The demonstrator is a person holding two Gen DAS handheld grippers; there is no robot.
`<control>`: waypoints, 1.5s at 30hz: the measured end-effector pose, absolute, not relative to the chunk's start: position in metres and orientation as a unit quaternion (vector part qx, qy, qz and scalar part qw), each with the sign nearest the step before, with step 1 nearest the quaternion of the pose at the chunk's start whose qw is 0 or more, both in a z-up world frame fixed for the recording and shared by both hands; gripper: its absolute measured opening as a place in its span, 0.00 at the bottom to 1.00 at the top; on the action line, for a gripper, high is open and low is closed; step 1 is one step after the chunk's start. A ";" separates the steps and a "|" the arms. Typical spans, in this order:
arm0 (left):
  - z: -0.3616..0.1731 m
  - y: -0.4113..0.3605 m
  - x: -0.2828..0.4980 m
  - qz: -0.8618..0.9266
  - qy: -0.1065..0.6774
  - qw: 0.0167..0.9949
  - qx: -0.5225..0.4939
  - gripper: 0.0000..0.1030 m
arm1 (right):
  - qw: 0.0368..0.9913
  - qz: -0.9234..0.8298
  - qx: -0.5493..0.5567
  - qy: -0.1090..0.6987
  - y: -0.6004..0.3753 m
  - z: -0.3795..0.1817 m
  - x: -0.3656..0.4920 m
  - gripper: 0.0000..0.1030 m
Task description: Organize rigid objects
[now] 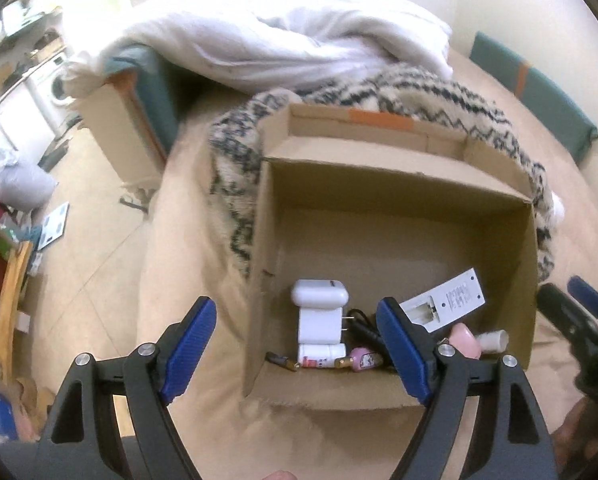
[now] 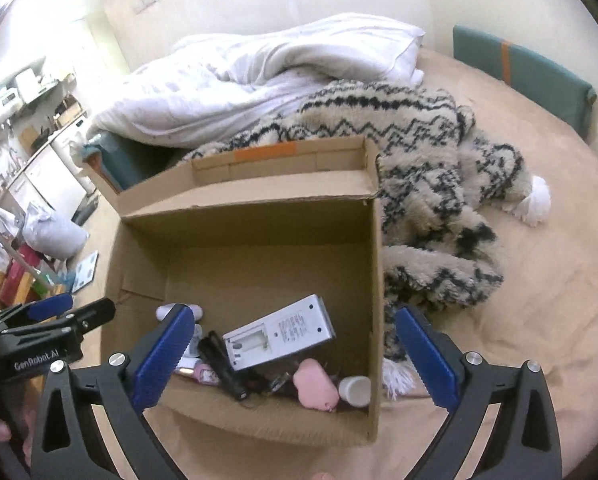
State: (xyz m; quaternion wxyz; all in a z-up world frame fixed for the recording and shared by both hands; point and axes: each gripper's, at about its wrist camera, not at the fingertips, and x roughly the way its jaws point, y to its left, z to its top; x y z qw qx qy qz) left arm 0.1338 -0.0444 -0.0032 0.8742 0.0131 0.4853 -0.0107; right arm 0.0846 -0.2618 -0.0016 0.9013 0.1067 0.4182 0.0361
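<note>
An open cardboard box [image 2: 373, 264] sits on a beige bed [image 2: 539, 300], just beside a zigzag-patterned fuzzy blanket [image 2: 427, 184] with a white duvet [image 2: 259, 80] behind it. Inside, crowded along the near wall, lie a white remote control [image 2: 283, 330] with its battery bay uncovered, a pink heart-shaped case [image 2: 314, 387], a white charger plug [image 1: 319, 320], a small white bottle [image 2: 354, 390] and a black cable [image 2: 223, 364]. The left tongs [image 1: 297, 346] hover spread over the box's near left corner, pinching nothing. The right tongs [image 2: 295, 356] hang spread wide above the box, also empty.
</note>
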 end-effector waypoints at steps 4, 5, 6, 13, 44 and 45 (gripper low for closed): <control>0.007 -0.033 0.108 -0.007 0.464 0.886 0.011 0.87 | 0.911 0.038 0.106 0.397 -0.263 0.010 0.059 1.00; 0.009 -0.030 0.102 -0.007 0.458 0.889 0.012 0.88 | 0.912 0.038 0.106 0.393 -0.263 0.011 0.051 1.00; 0.011 -0.028 0.096 -0.007 0.453 0.891 0.013 0.89 | 0.913 0.039 0.105 0.391 -0.262 0.012 0.044 1.00; 0.019 -0.020 0.052 -0.028 0.421 0.905 0.047 0.99 | 0.924 0.032 0.077 0.373 -0.251 0.016 0.000 1.00; 0.017 -0.018 0.013 -0.048 0.391 0.919 0.029 0.99 | 0.936 -0.002 0.080 0.344 -0.246 0.013 -0.028 1.00; 0.017 -0.018 0.013 -0.049 0.391 0.919 0.029 0.99 | 0.936 -0.001 0.081 0.344 -0.246 0.013 -0.028 1.00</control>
